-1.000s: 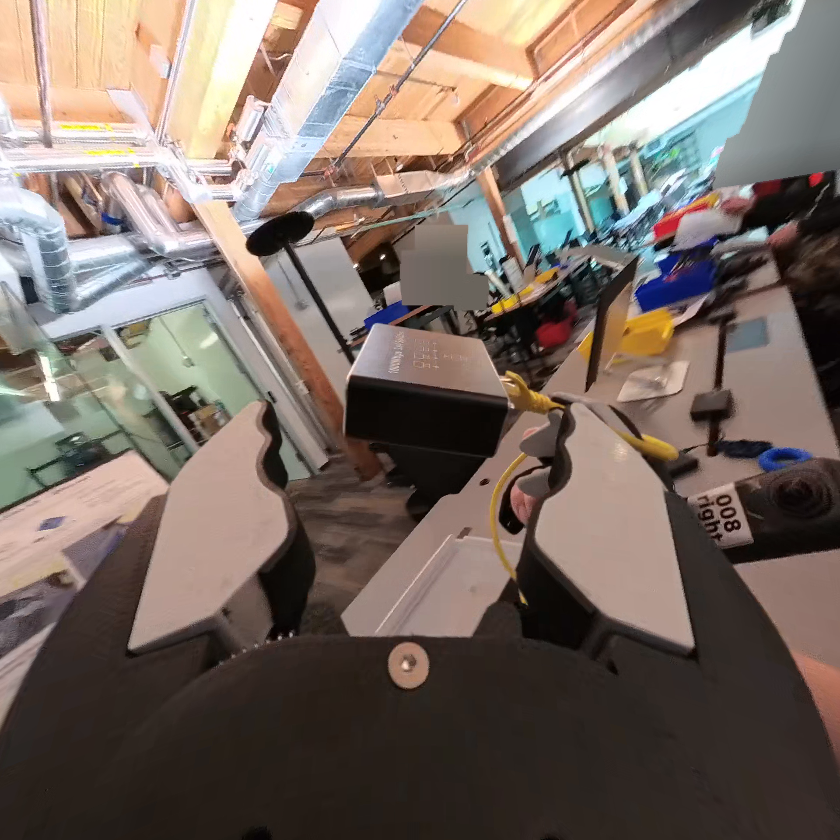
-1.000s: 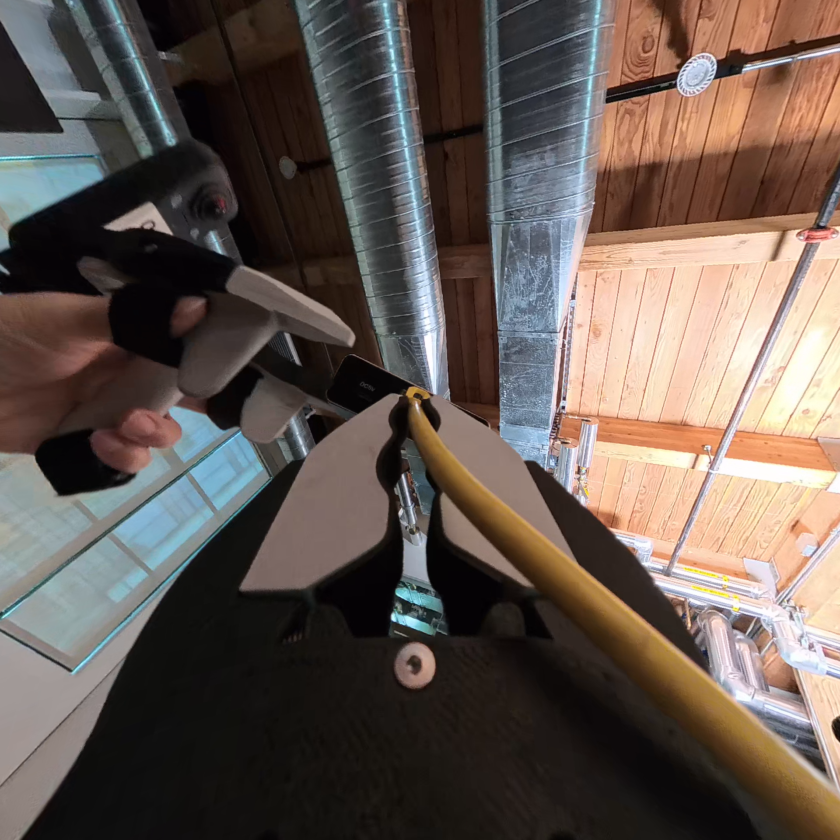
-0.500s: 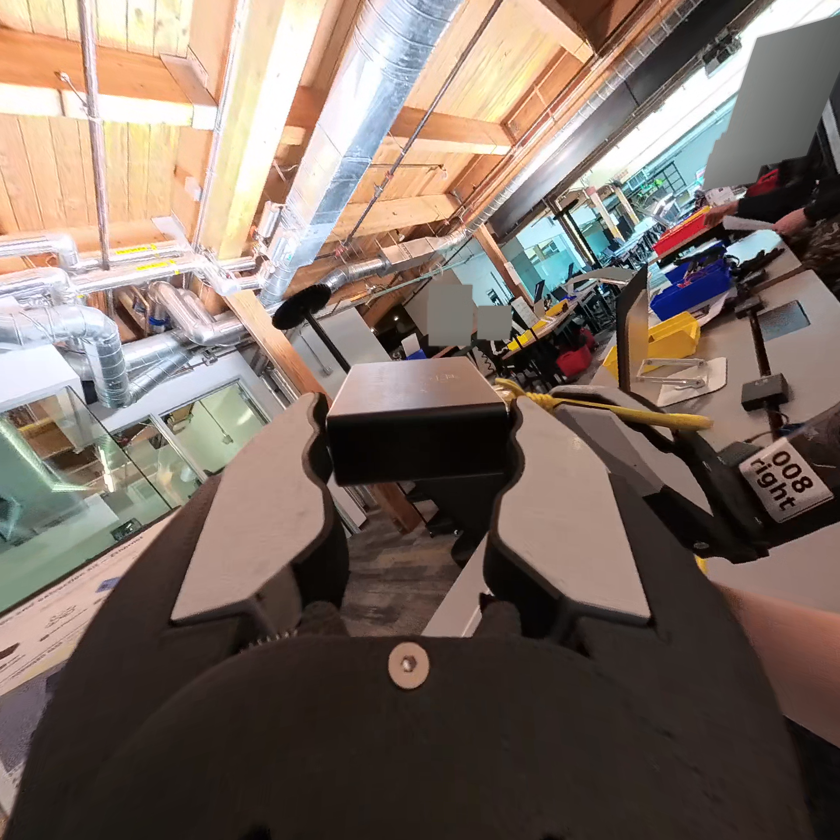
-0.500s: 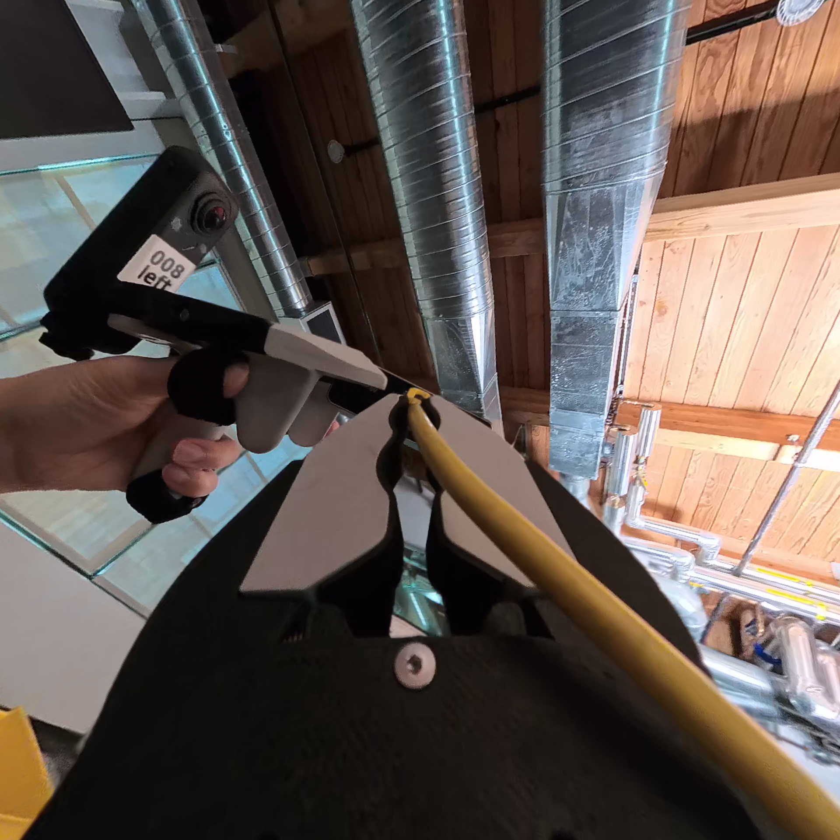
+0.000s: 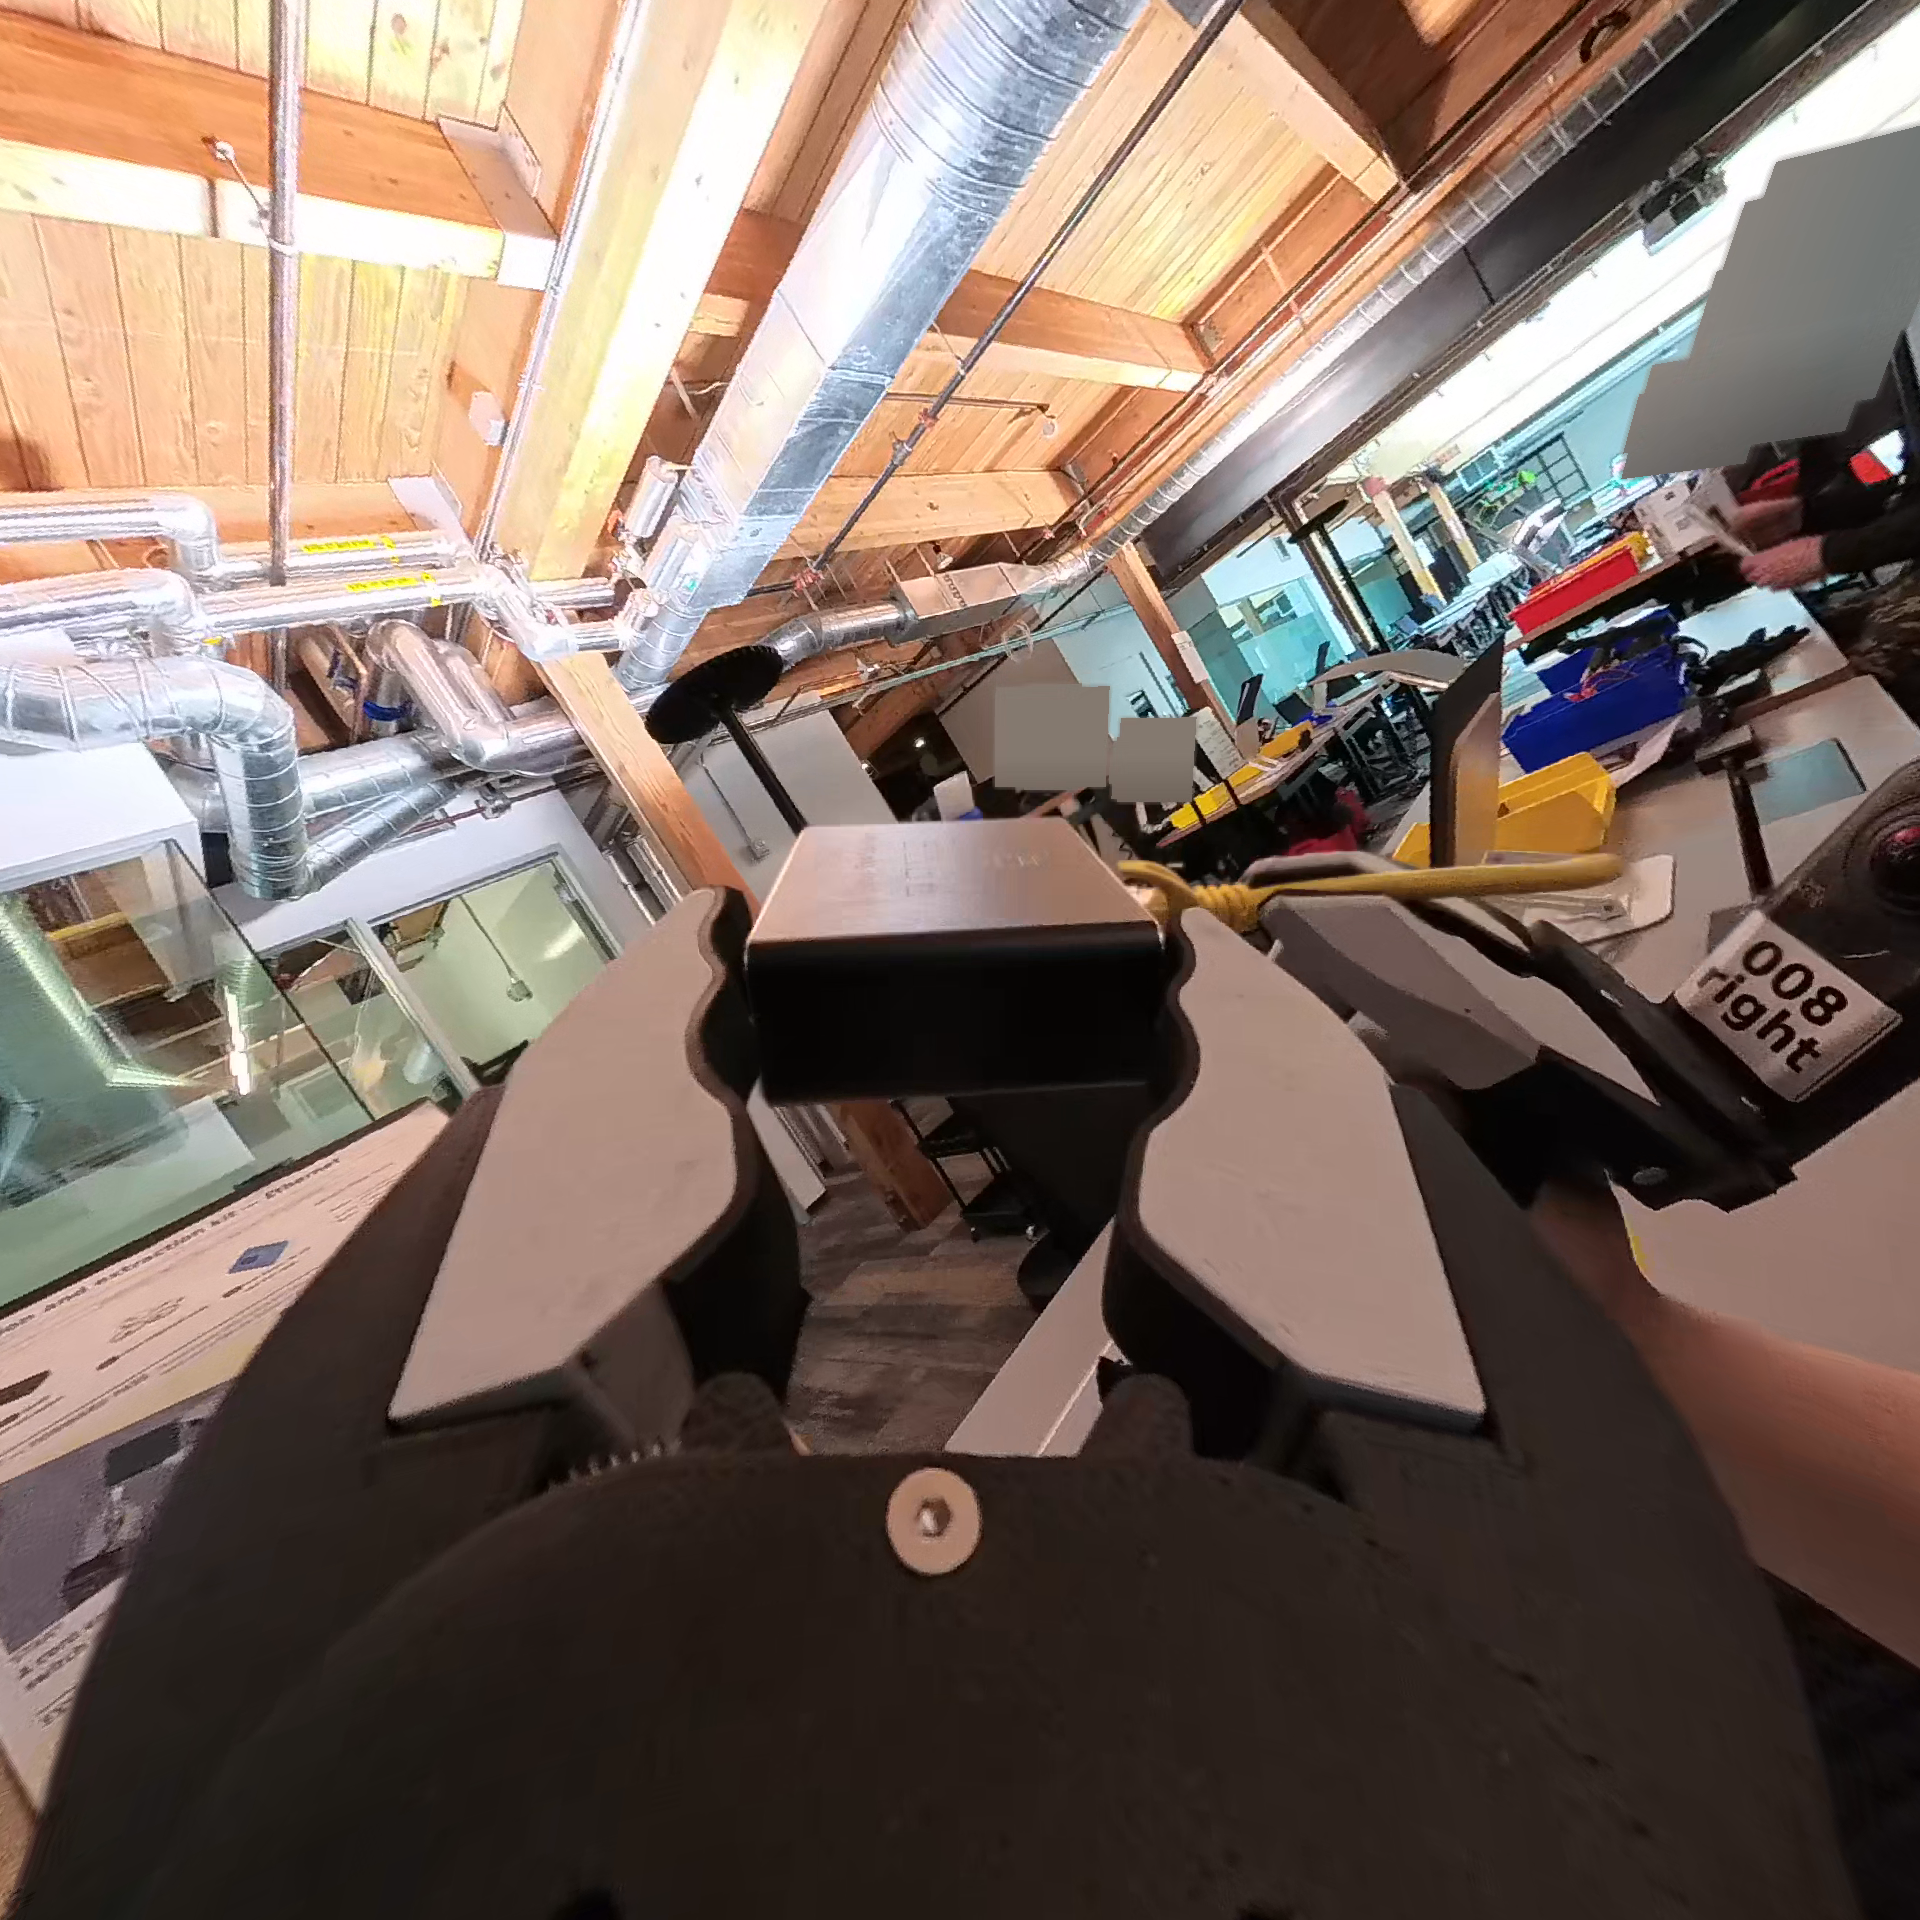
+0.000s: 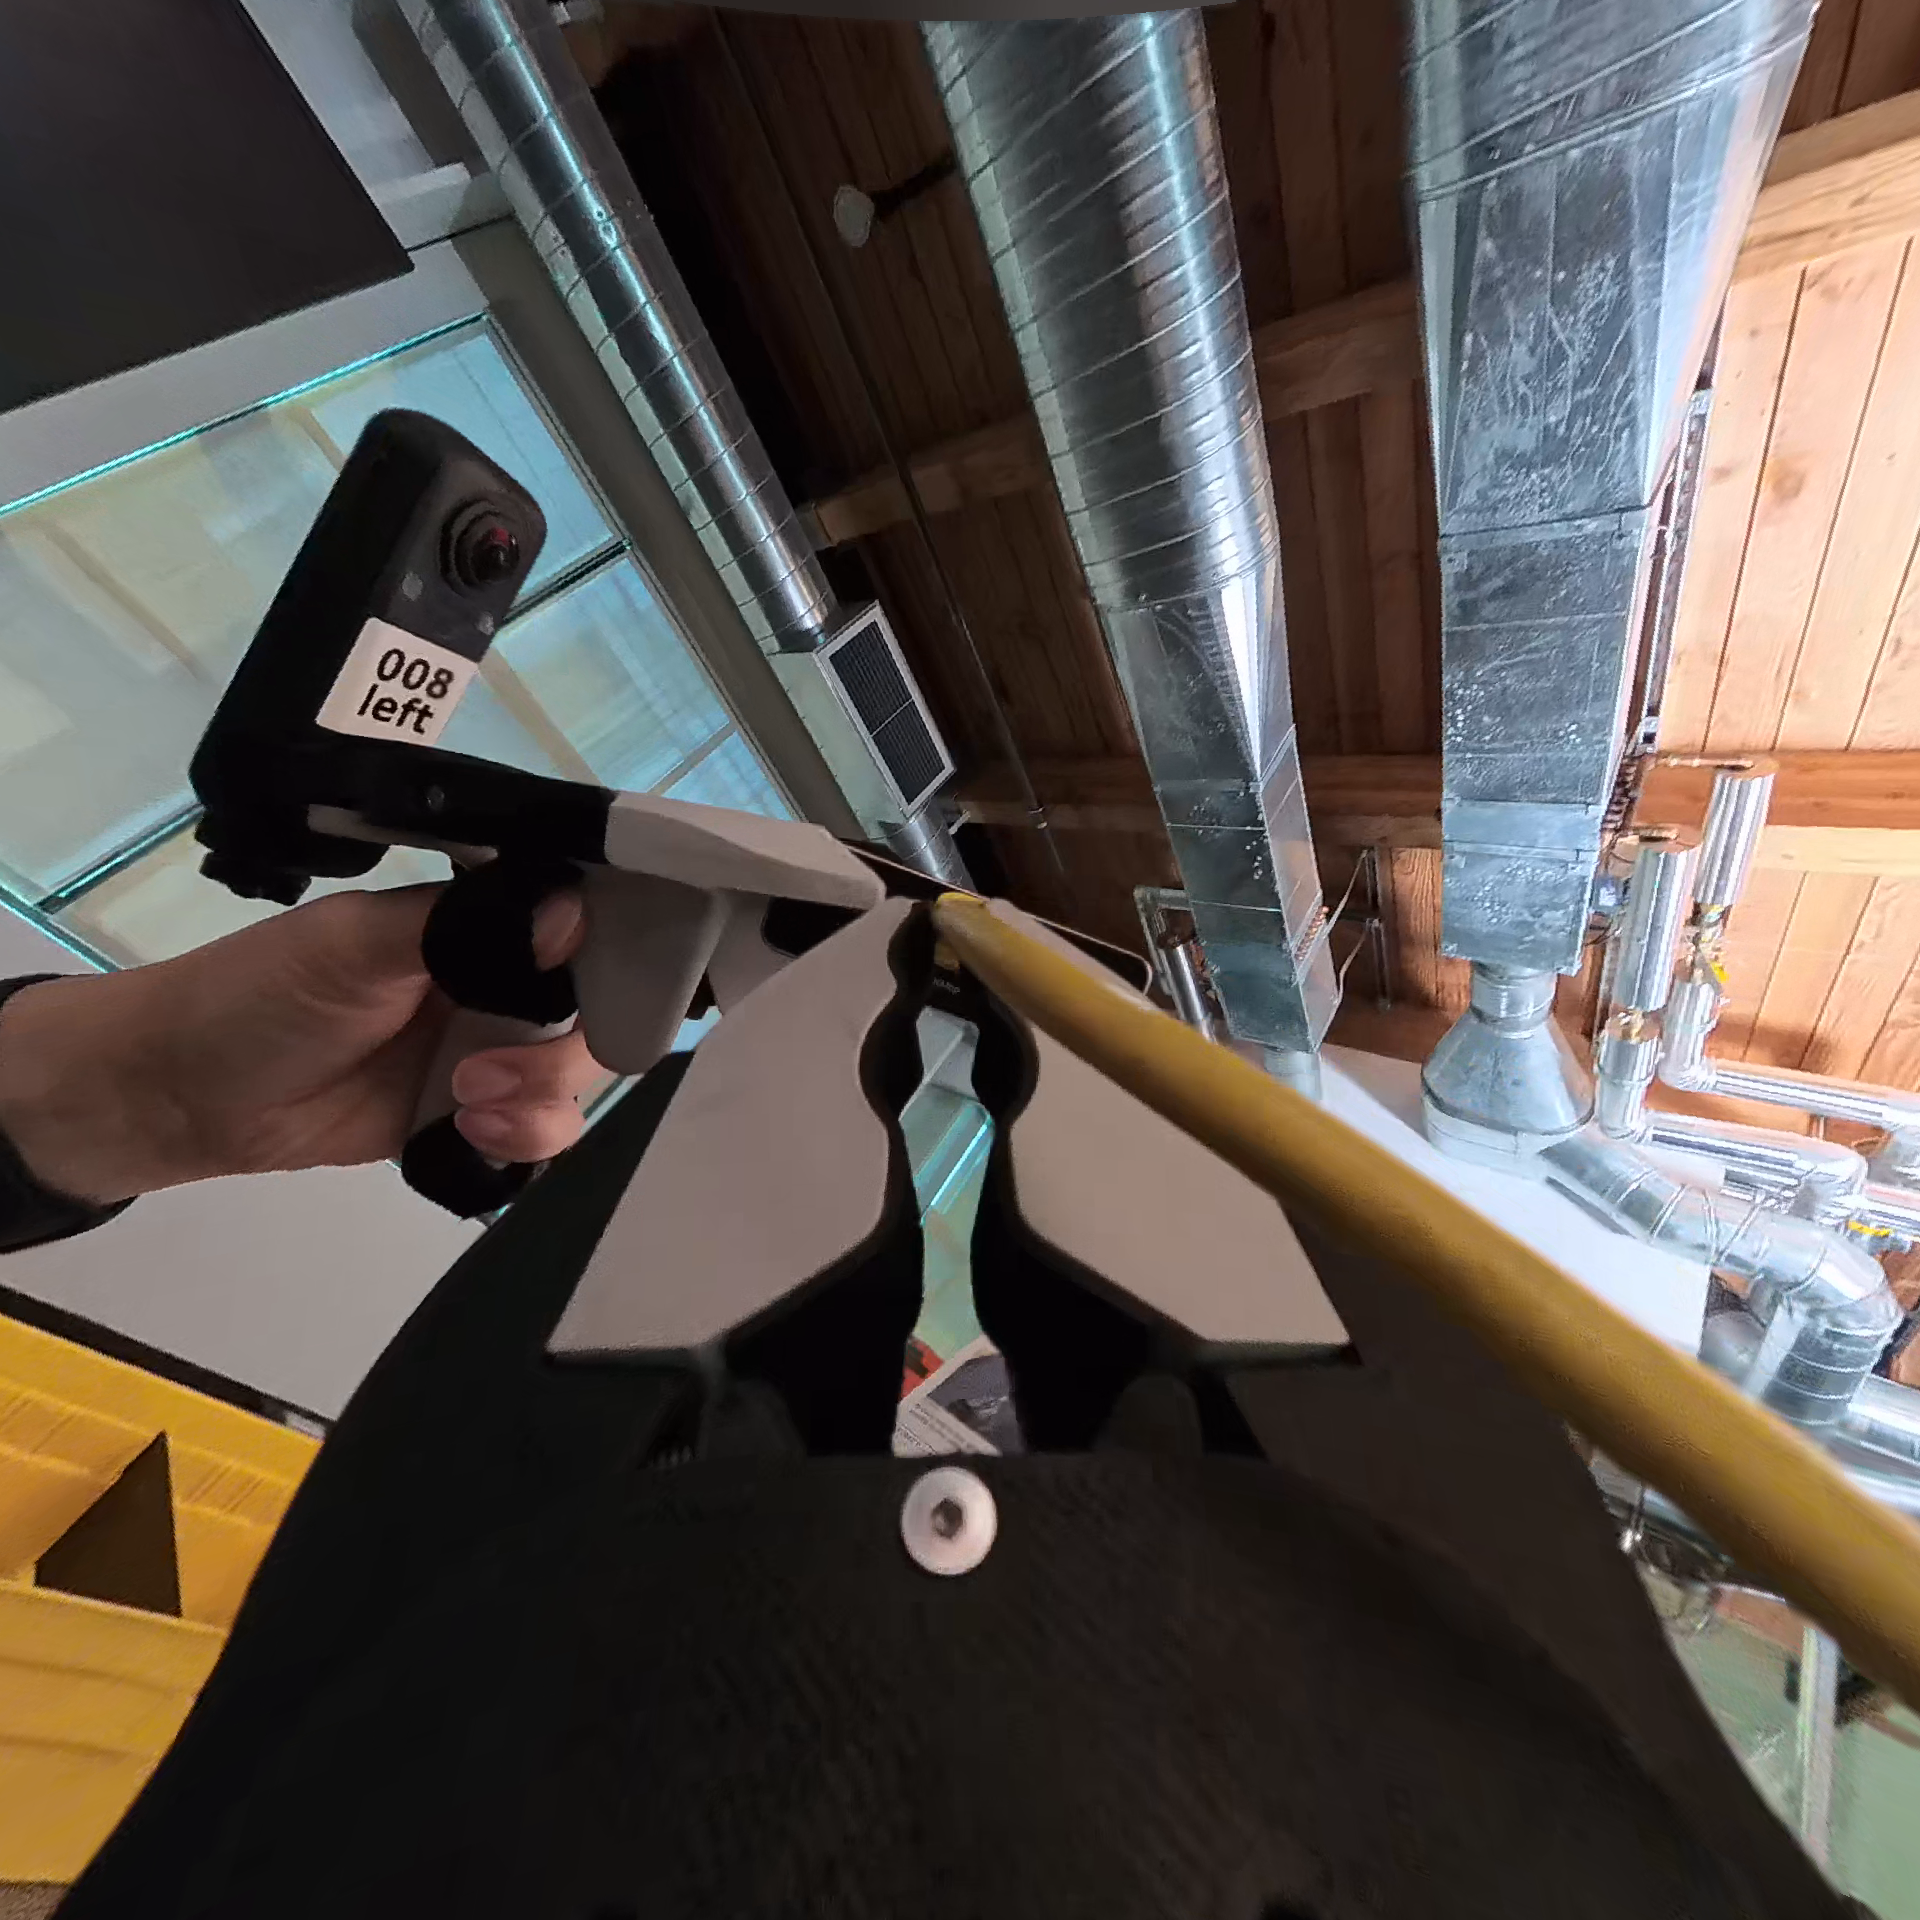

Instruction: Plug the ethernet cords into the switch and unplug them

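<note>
Overhead, silver ventilation ducts [image 6: 1122, 499] run beneath a plank ceiling; below and to the right lie grey worktables [image 5: 1766, 831] carrying yellow bins [image 5: 1548, 805]. Both tools are raised well above the tabletop. The left gripper [image 5: 951, 1003] is closed across the two short ends of the black switch [image 5: 951, 961], holding it level between its pads. The right gripper [image 6: 940, 940] is nearly closed, its tips pinching the yellow ethernet cord [image 6: 1351, 1174] just behind the plug, at the switch's right-hand face; the cord trails back past the right camera. Whether the plug is seated in a port or merely touching the housing cannot be told, since the port face is turned away in both views. Probable step: insertion or withdrawal of this cord. Risks: with the switch held by its smooth ends only, a sideways push or pull from the cord could twist it within the pads or slide it free; an off-axis approach could jam the plug, and a grip set behind the latch may leave it unreleased.
</note>
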`<state>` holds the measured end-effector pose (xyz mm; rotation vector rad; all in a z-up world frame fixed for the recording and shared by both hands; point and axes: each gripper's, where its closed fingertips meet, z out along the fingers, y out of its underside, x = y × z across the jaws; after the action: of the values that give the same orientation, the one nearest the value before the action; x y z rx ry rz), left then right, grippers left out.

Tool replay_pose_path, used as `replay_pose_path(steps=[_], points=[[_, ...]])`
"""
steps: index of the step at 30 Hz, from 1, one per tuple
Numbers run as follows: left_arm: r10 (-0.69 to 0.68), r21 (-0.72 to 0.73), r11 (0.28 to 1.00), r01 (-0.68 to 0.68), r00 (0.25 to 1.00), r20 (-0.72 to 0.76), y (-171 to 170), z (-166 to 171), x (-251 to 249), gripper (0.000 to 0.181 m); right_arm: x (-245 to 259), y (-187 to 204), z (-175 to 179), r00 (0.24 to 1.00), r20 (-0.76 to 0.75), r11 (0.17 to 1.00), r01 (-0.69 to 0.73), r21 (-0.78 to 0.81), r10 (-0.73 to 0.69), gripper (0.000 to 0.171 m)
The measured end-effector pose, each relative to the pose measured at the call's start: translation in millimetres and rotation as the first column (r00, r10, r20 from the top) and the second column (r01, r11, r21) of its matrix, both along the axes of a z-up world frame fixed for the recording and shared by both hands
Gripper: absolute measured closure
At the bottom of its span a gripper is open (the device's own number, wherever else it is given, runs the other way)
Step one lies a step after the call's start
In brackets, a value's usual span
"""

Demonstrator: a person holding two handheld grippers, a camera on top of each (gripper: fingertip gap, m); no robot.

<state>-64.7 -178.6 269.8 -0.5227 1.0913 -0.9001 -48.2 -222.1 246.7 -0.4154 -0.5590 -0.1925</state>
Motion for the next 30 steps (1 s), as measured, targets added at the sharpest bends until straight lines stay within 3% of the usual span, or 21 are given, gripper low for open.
replay_pose_path(steps=[1, 9, 16, 24, 30], points=[[0.003, 0.001, 1.0, -0.003, 1.0, -0.002, 0.9, 0.0, 0.0, 0.107, 0.2, 1.6, -0.7, 1.0, -0.008, 1.0, -0.007, -0.002, 0.007, 0.164], [-0.033, -0.078, 0.996, 0.034, 0.999, 0.006, 5.8, -4.4, -0.6, 0.107, -1.9, 5.0, -2.9, 0.999, -0.034, 0.999, -0.036, -0.005, 0.036, 0.164], [-0.169, -0.291, 0.94, 0.176, 0.984, 0.048, 13.7, -20.1, 9.0, 0.106, -3.3, 3.7, -0.8, 0.999, -0.031, 0.999, -0.023, -0.025, 0.022, 0.164], [0.104, -0.105, 0.991, -0.079, 0.961, 0.256, 23.6, -2.0, -16.2, 0.107, -3.0, 31.4, 0.7, 0.997, -0.072, 0.969, -0.038, -0.245, 0.021, 0.164], [0.165, -0.064, 0.986, -0.153, 0.926, 0.338, 20.9, -1.3, -37.0, 0.107, -16.5, 37.6, -1.7, 0.985, -0.108, 0.92, -0.164, -0.355, 0.134, 0.164]])
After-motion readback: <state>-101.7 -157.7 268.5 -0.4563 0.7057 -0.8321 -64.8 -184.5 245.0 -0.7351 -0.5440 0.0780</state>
